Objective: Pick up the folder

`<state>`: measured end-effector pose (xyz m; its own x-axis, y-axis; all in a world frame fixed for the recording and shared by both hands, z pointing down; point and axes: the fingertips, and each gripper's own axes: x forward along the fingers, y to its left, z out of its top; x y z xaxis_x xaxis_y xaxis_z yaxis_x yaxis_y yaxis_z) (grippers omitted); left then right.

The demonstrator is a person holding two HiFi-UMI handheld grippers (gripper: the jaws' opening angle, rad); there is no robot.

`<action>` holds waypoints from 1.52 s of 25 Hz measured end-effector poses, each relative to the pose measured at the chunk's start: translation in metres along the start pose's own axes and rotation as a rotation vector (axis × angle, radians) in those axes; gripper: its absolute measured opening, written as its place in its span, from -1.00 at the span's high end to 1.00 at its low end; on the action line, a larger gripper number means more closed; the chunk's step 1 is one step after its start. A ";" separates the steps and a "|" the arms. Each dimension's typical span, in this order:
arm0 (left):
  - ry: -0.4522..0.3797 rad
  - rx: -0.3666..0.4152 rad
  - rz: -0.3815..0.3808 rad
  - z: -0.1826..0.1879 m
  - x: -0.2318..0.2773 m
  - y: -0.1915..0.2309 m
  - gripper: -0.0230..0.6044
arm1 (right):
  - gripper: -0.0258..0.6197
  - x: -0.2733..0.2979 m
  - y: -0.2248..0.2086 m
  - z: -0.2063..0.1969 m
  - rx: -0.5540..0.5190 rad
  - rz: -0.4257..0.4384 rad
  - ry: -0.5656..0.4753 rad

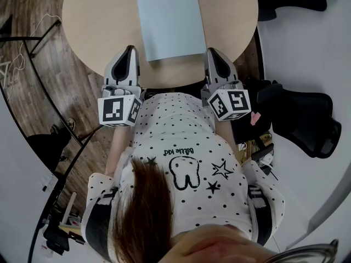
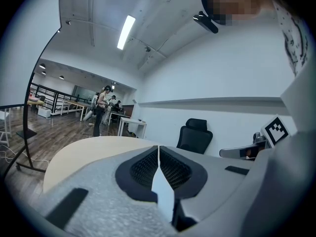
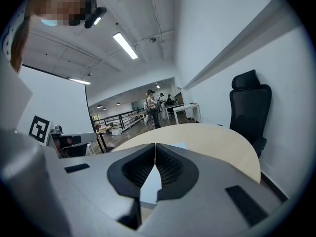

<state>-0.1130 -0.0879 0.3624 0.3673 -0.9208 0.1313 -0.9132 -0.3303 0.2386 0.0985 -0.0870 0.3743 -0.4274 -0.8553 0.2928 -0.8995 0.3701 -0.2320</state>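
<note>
Head view, rectangular blue folder (image 1: 171, 22) on round wooden table (image 1: 93, 15), left gripper (image 1: 130, 49) and right gripper (image 1: 211, 51) closed

Found the folder (image 1: 170, 22) lying flat on the table (image 1: 93, 15), midway across and toward the near edge. Saw the left gripper (image 1: 130, 49) over the near rim just left of the folder's near corner, the right gripper (image 1: 213, 51) just right of the other corner. Noted a chair (image 1: 307, 122) on the floor, right of both.
</note>
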 end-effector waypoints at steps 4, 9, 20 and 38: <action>0.002 0.001 0.003 -0.001 0.000 0.000 0.85 | 0.90 -0.001 0.000 -0.001 -0.001 0.000 0.000; 0.004 0.001 0.003 -0.001 0.000 0.000 0.85 | 0.90 0.000 -0.001 0.000 0.000 -0.002 -0.004; 0.003 0.001 -0.001 -0.001 0.001 0.000 0.85 | 0.90 -0.001 -0.006 0.004 -0.008 -0.014 -0.017; 0.012 0.009 -0.029 0.000 0.008 -0.001 0.85 | 0.82 -0.002 -0.009 0.011 -0.046 -0.011 -0.030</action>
<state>-0.1091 -0.0944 0.3630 0.3954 -0.9084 0.1361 -0.9038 -0.3584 0.2339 0.1083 -0.0922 0.3658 -0.4150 -0.8697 0.2673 -0.9078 0.3762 -0.1854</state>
